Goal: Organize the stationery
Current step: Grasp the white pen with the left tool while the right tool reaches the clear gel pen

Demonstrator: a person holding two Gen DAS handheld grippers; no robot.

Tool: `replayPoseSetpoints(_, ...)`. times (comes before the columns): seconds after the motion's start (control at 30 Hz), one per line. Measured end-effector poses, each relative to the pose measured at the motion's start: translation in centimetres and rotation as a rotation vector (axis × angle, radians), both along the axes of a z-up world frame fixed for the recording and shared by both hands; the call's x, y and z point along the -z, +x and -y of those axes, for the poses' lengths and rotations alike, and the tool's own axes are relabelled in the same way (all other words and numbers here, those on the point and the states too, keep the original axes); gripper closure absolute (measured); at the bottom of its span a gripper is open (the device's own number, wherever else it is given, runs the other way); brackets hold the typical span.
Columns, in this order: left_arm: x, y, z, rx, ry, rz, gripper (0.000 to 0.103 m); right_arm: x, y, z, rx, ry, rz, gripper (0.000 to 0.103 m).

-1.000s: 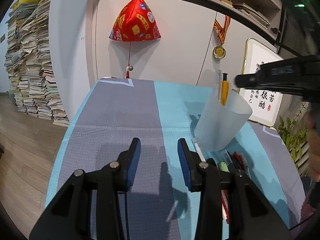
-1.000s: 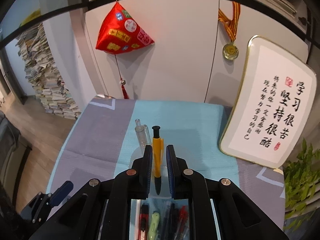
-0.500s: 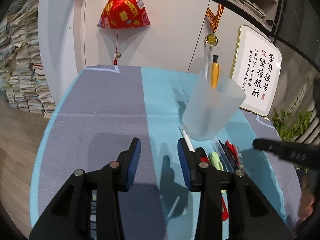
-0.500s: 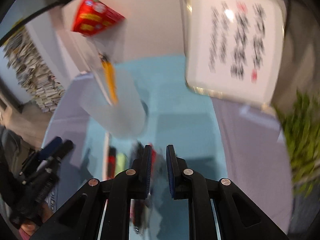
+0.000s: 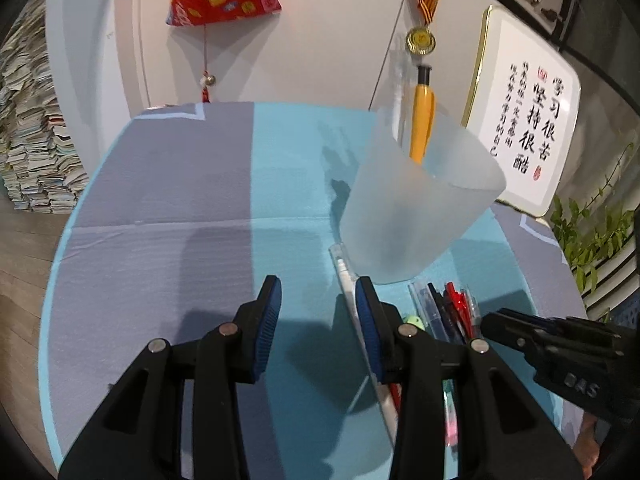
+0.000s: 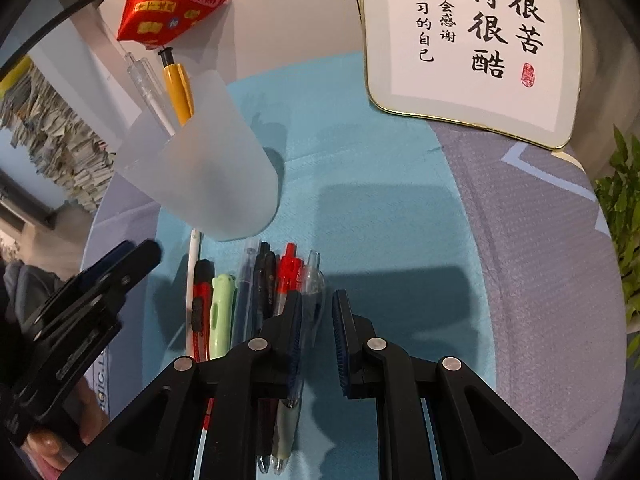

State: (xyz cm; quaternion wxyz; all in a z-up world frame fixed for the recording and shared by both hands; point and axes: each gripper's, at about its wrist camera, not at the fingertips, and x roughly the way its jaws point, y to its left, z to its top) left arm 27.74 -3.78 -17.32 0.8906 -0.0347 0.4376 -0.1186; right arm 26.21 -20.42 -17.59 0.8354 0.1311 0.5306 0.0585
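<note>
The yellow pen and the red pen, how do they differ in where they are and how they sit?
The yellow pen stands nearly upright inside the frosted cup, its black top poking above the rim; the red pen lies flat on the blue mat in the row of loose pens. The yellow pen has been put away, the red pen not yet. The red pen lies just beside the right gripper; the yellow pen is farther off. Neither is held.
</note>
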Motion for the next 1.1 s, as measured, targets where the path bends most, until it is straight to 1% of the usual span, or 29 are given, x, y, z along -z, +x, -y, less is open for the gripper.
replayPoseSetpoints(0.13,0.4,0.7,1.2,0.011,0.023,-0.023,0.066,-0.4,-0.4,0.6,0.018,0.010,0.005,0.088)
replayPoseSetpoints(0.27,1.1,1.1,1.8,0.012,0.053,-0.056,0.070,-0.5,-0.3,0.6,0.012,0.017,0.004,0.088)
replayPoseSetpoints(0.37,1.2,0.8,1.8,0.018,0.095,-0.044,0.078,-0.3,-0.6,1.1,0.009,0.027,-0.002,0.088)
replayPoseSetpoints(0.4,1.1,0.7,1.7,0.018,0.100,-0.045,0.084,-0.2,-0.5,1.0,0.008,0.027,-0.007,0.088)
replayPoseSetpoints(0.47,1.1,0.4,1.0,0.017,0.102,-0.054,0.091,-0.2,-0.5,1.0,0.011,0.028,-0.011,0.088)
replayPoseSetpoints(0.57,1.0,0.2,0.3,0.021,0.090,-0.065,0.093,-0.2,-0.4,0.7,0.008,0.032,-0.011,0.088)
replayPoseSetpoints(0.7,1.0,-0.6,-0.2,0.025,0.112,-0.071,0.096,-0.1,0.0,0.4,0.019,0.031,-0.019,0.088)
replayPoseSetpoints(0.9,1.0,-2.4,-0.3,0.058,0.129,-0.075,0.097,0.3,0.7,0.2,0.043,0.024,-0.051,0.088)
replayPoseSetpoints(1.1,0.9,-3.8,-0.9,0.073,0.109,-0.079,0.097,0.2,1.1,-0.5,0.037,0.027,-0.054,0.088)
